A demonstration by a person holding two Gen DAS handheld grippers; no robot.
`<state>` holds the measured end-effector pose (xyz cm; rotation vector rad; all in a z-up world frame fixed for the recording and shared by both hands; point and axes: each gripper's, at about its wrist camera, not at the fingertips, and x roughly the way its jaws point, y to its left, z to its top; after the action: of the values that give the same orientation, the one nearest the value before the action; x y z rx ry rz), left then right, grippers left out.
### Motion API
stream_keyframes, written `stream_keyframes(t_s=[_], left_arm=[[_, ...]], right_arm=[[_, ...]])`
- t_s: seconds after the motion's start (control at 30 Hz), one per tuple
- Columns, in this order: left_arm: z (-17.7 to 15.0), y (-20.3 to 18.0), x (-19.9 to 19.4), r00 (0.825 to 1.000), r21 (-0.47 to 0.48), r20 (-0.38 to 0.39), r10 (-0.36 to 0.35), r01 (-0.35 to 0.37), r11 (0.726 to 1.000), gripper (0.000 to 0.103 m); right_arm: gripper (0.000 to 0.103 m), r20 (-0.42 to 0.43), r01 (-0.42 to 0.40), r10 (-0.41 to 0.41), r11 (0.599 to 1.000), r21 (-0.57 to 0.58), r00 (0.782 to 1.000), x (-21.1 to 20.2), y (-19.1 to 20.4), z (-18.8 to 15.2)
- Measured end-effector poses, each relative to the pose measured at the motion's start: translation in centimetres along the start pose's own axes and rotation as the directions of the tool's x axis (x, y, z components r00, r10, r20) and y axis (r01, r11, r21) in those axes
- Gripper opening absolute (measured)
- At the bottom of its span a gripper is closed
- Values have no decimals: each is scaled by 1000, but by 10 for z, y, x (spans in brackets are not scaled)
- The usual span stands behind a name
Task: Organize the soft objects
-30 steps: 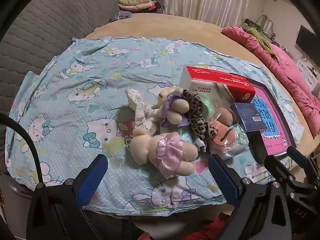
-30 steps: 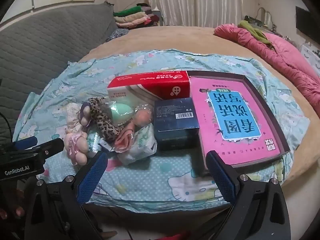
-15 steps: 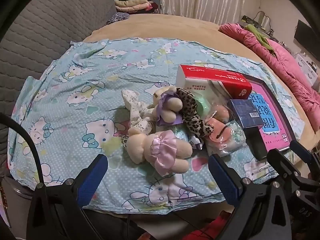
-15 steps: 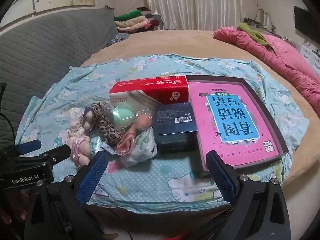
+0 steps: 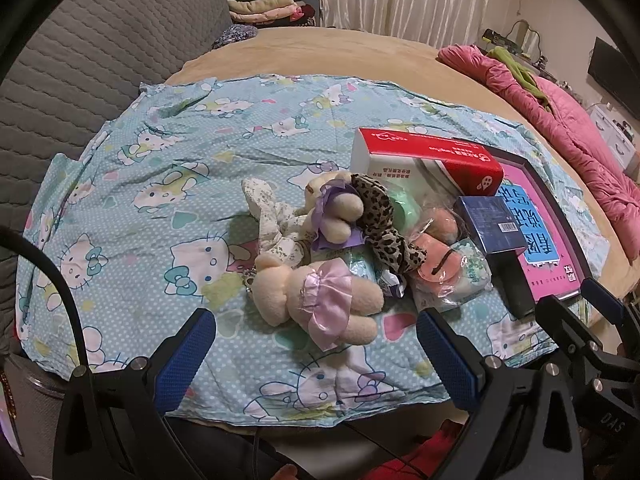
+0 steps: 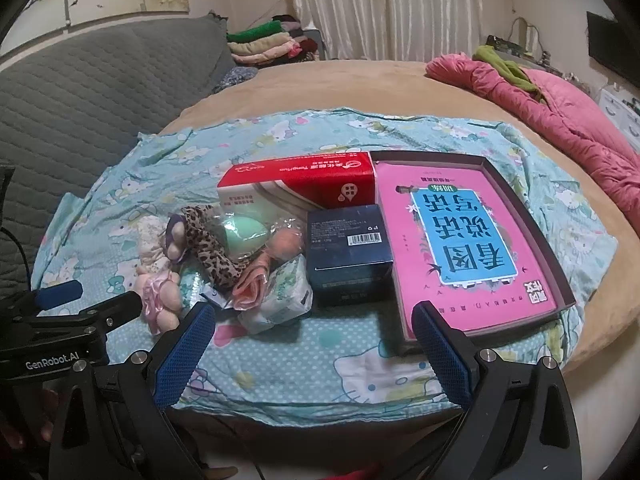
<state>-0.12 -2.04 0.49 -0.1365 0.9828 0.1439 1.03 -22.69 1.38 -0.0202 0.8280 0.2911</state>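
A pile of soft things lies on the blue cartoon-cat sheet [image 5: 168,184]: a cream plush bear in a pink skirt [image 5: 316,300], a second bear with a purple bow [image 5: 340,208], a white floral plush [image 5: 272,220], a leopard-print cloth [image 5: 384,228], a peach pouch [image 5: 436,264] and a mint sponge [image 6: 242,236]. My left gripper [image 5: 316,364] is open and empty, just short of the pink-skirt bear. My right gripper [image 6: 312,352] is open and empty at the bed's front edge, in front of a tissue pack [image 6: 280,300].
A red and white box [image 6: 304,184], a dark blue box [image 6: 348,248] and a pink book in a dark tray [image 6: 464,240] lie right of the pile. A pink quilt [image 6: 560,100] lies far right, a grey headboard [image 6: 80,92] left, folded clothes [image 6: 264,44] behind.
Both grippers have drawn back and risen slightly, so the pile looks a little farther and more of the room shows. Nothing on the sheet has moved.
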Motion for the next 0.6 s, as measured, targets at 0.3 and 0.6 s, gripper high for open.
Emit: stream_keyframes(t_s=[0.3,0.6], left_arm=[[0,-1,0,1000,1,0,0,0,1000,101],[0,-1,0,1000,1,0,0,0,1000,101]], right_arm=[[98,1,0,0,1000,0,1000,0,0,0],[98,3,1,-1,1000,1,1000,-1,0,0]])
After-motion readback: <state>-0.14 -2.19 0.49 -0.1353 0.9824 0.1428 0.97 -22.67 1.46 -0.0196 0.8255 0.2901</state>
